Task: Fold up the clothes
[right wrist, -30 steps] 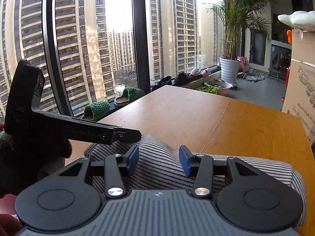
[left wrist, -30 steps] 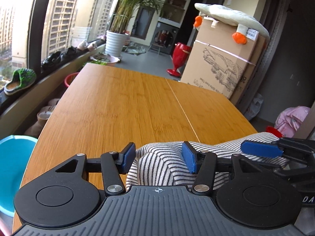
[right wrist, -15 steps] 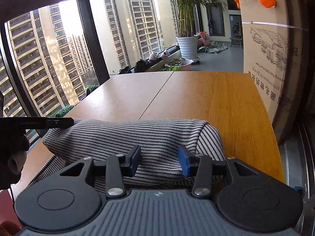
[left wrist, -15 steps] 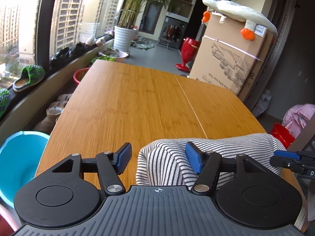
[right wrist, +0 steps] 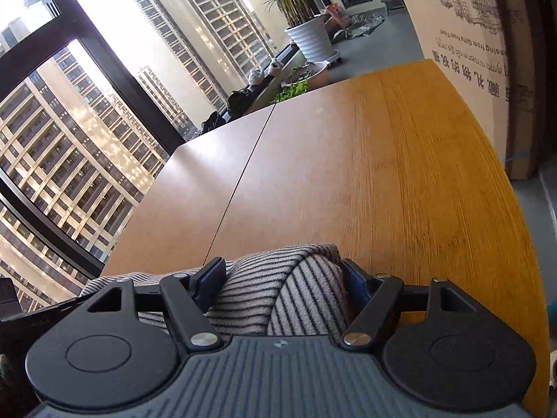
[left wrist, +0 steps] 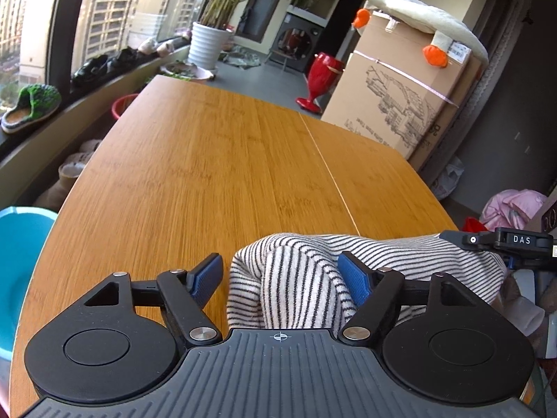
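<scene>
A striped garment [left wrist: 313, 278] lies bunched at the near edge of the wooden desk [left wrist: 226, 174], folded over into a soft roll. The left claw [left wrist: 280, 275] stands wide, its right pad against the cloth and its left pad clear of it over bare wood. The right claw [right wrist: 283, 280] is spread about the garment's rolled end [right wrist: 289, 289], both blue pads touching the fabric, though whether it truly grips cannot be told. Beyond the desk stand a cardboard box [left wrist: 400, 104], a potted palm [left wrist: 209, 45] and a blue tub [left wrist: 17, 261].
</scene>
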